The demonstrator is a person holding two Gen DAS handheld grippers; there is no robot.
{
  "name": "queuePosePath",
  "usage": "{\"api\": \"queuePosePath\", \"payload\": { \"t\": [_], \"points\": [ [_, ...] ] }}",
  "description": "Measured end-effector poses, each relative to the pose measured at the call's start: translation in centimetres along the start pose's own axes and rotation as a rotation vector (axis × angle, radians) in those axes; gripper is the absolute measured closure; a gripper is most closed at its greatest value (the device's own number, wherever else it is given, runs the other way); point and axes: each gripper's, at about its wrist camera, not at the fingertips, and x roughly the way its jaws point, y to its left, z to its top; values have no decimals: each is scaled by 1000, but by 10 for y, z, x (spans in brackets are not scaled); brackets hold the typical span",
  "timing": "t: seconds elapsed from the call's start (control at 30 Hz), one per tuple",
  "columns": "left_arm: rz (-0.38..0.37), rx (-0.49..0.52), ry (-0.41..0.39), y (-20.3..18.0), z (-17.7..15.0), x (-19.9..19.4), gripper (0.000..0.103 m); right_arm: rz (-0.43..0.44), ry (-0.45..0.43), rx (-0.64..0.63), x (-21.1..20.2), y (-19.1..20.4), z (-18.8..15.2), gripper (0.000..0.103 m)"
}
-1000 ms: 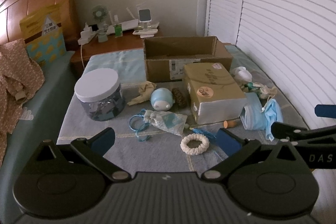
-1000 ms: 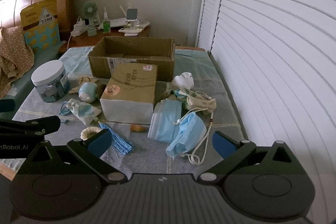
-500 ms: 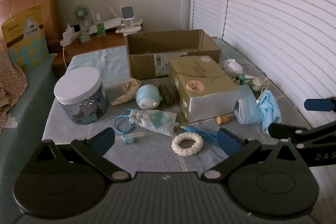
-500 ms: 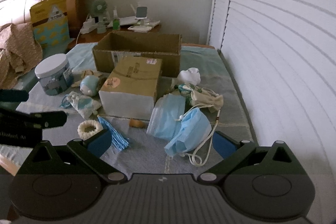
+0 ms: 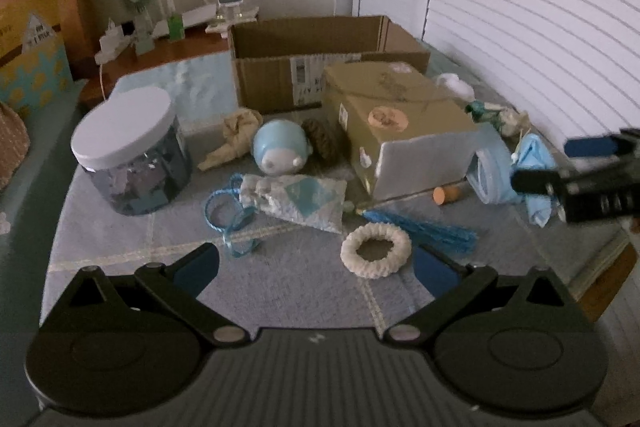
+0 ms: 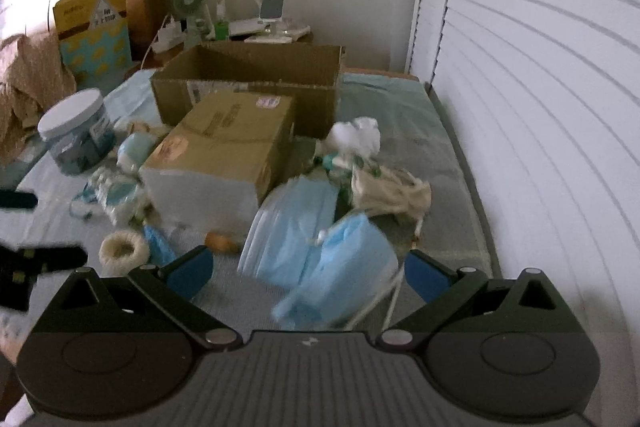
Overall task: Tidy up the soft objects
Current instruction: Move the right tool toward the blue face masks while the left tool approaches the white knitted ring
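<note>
Between right tool (image 6: 306, 273) pads: blue mask (image 6: 344, 267), untouched | near left tool (image 5: 316, 265): white scrunchie (image 5: 376, 253) | both wide

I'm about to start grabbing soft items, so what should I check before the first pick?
1. Left gripper open, nothing held: ok.
2. Right gripper open, nothing held: ok.
3. Blue face mask lies between the right gripper's fingers, unobstructed: ok.
4. White scrunchie lies free near the left gripper: ok.
5. Open cardboard box has room: cannot tell, floor hidden.
6. Mask's ear loops free of neighbouring items: cannot tell, blurred.
</note>
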Motion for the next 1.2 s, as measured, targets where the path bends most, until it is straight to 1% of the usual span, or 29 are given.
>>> {"api": "queuePosePath", "payload": {
  "t": [0.13, 0.27, 0.4, 0.53, 0.63, 0.67, 0.83, 0.93, 1.0, 1.07, 1.1, 1.17, 1.2],
  "points": [
    [-13, 3, 20, -1, -2, 8, 1, 30, -7, 14, 19, -8, 12, 0],
    [-33, 18, 34, -3, -5, 12, 1, 69, 28, 28, 32, -14, 15, 0],
    [-45, 45, 46, -7, -9, 15, 1, 135, 58, 49, 24, -12, 6, 0],
    [-64, 72, 59, -10, -13, 21, 1, 159, 93, 23, 12, -3, -9, 0],
    [-68, 91, 73, -13, -17, 29, 1, 131, 121, -16, 7, 5, -22, 0],
    [-81, 83, 63, -12, -18, 29, 0, 123, 128, -24, 6, 6, -26, 0],
    [-77, 82, 39, -8, -19, 32, 0, 80, 148, -56, 6, 9, -40, 0],
    [-84, 89, 22, -6, -21, 31, 0, 54, 141, -101, 8, 14, -44, 0],
    [-89, 93, 8, -6, -23, 30, 0, 52, 126, -95, 8, 14, -46, 0],
    [-80, 89, 14, -6, -21, 30, 1, 51, 110, -95, 7, 13, -49, 0],
    [-73, 93, 14, -8, -19, 30, 2, 50, 98, -95, 6, 13, -51, 0],
    [-70, 108, -7, -12, -17, 27, 15, 46, 76, -90, 4, 13, -54, 0],
    [-86, 110, -17, -14, -15, 25, 19, 43, 65, -88, 3, 13, -56, 0]
  ]
}}
